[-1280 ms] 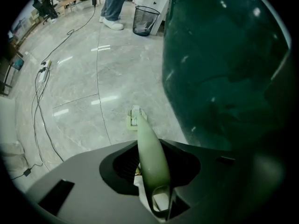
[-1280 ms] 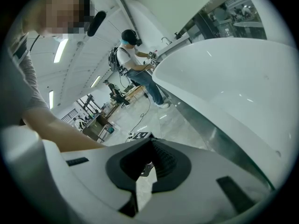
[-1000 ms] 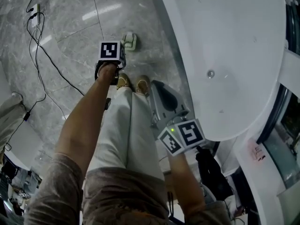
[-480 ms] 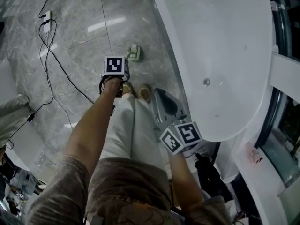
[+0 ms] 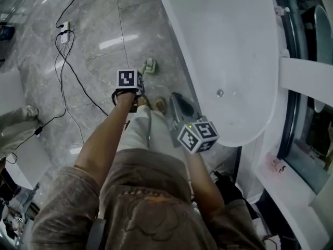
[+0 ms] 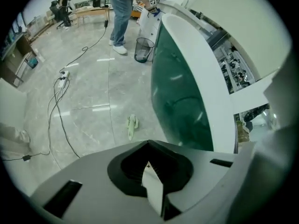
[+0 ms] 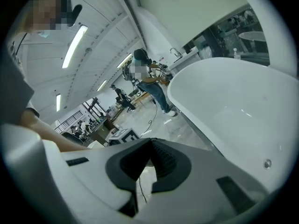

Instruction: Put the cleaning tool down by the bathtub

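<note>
Cleaning tool [image 5: 149, 65]: unmoved, on open floor just beside bathtub [image 5: 229, 40] edge. Your left gripper [image 6: 148, 144]: clear of it, jaws now pressed together, empty. Right gripper [image 7: 150, 142]: pressed together, empty.

Head view steeply downward from above; left gripper view floorward, right gripper view level; bathtub [image 5: 229, 46] common to all.

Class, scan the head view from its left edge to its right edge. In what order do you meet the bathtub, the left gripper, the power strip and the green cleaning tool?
power strip on the floor → left gripper → green cleaning tool lying on the floor → white bathtub
</note>
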Motion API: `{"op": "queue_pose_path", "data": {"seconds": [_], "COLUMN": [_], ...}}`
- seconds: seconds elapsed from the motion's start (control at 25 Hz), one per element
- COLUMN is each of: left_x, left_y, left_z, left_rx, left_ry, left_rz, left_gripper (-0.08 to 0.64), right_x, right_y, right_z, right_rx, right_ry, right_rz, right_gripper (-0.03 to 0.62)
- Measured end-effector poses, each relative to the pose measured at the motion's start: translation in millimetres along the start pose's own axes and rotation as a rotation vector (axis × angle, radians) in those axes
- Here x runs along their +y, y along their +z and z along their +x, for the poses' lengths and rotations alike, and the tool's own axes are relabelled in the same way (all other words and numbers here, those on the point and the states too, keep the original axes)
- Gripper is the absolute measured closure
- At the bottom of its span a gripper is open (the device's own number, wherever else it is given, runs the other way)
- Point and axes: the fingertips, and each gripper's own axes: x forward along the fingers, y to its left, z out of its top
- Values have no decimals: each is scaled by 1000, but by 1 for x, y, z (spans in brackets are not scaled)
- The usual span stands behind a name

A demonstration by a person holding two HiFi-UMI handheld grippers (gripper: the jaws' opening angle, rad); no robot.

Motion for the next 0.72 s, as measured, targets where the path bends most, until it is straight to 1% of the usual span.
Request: {"op": "queue_pose_path", "data": {"seconds": [0.16, 0.24, 0.36, 0.48, 0.6, 0.72], "left_x": [-14, -20, -29, -37, -46, -60], "left_y": [-5, -5, -2, -6, -8, -8], "left_z": [-64, -96, -143, -187, -233, -280], "left_rx": [-71, -126, -226, -299, -380, -466], "left_ry": [-22, -33, -51, -76, -121, -171], "left_rz": [23, 40, 77, 117, 163, 226], "left_gripper": [558, 558, 558, 558, 558, 558], "right_x": [27, 41, 60, 78, 94, 117], "right_y": [14, 20, 30, 36, 46, 58], "right_z": [-18, -24, -34, -46, -54, -65], "right_rx": [25, 35, 45, 63, 62, 41], "right_ry": [20, 31, 47, 60, 79, 126], "right_rz": [-29, -54, -119, -154, -166, -194], "right_gripper": [592, 592, 592, 592, 592, 592]}}
